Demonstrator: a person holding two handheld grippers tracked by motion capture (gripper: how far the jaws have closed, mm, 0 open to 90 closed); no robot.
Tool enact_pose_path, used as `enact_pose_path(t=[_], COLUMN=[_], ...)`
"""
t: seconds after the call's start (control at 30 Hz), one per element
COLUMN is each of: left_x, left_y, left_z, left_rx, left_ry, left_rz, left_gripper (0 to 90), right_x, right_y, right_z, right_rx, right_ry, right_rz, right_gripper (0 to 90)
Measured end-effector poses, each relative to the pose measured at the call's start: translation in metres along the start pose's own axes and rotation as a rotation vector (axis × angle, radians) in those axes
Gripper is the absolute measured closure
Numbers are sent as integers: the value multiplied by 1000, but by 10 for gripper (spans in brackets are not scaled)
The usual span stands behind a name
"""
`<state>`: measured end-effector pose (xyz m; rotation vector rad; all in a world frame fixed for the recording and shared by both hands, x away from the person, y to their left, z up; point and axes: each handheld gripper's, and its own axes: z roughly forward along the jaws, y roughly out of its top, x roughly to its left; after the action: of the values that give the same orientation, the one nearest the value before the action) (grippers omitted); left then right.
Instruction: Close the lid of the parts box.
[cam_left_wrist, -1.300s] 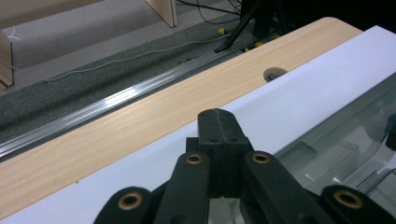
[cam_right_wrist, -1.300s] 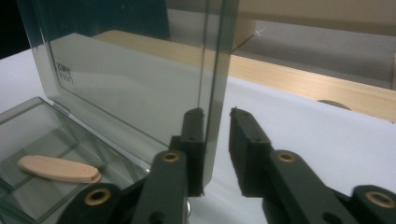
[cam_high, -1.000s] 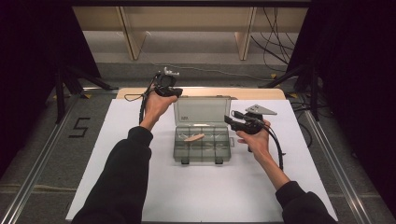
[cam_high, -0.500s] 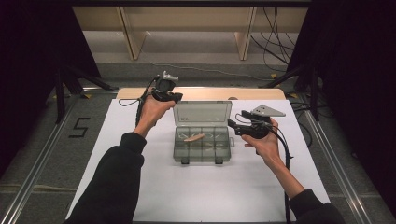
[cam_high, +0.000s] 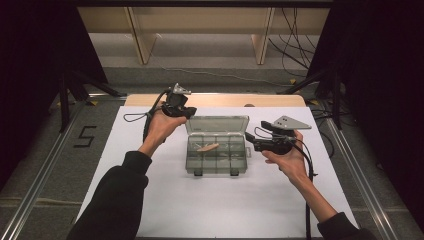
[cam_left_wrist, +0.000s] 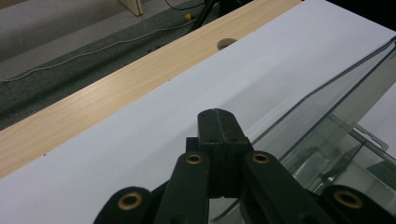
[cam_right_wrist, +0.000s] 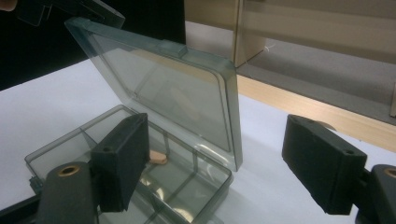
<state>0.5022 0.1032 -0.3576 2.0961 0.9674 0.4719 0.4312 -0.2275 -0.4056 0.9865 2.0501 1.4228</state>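
While the box sat open near the middle of the white sheet on the table, the right gripper had drawn back from it toward the sheet's right edge. A second earlier it hung over the box's right side; now it stood just beside the box, a little higher, and its jaws had just been opening, with nothing between the pads. A pale stick lay in an upper-left compartment, much as it had before. Judging by this, the right gripper had let go of something and was clearing away, so whatever belonged in the box may already be in.

At the far left corner of the box, the left gripper kept its jaws pressed together, empty, close by the raised lid near the sheet's far edge. Whether it touched the lid I could not tell. Closing the lid looked like the likely next step.

Only one mark was readable: a black "5" on the floor left of the table.
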Motion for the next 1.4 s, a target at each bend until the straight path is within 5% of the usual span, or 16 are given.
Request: enact_pose_path(t=[0.47,0.73,0.93,1.4], left_x=[-16,-22,-26,-31], left_y=[-19,-33,-45,-70], left_z=[-9,-14,-18,-24], left_rx=[-28,-41,-54,-85], left_ry=[-37,-58,-75,-107], left_rz=[4,3,-4,-16], left_gripper=[898,898,898,898], right_x=[2,10,15,17], right_y=[2,3,1,-2], right_z=[-14,-17,-21,-25], right_rx=[4,-23,15,-14], right_ry=[4,15,38,74], right_rz=[13,-24,-27,-51], right_gripper=[241,198,177,309])
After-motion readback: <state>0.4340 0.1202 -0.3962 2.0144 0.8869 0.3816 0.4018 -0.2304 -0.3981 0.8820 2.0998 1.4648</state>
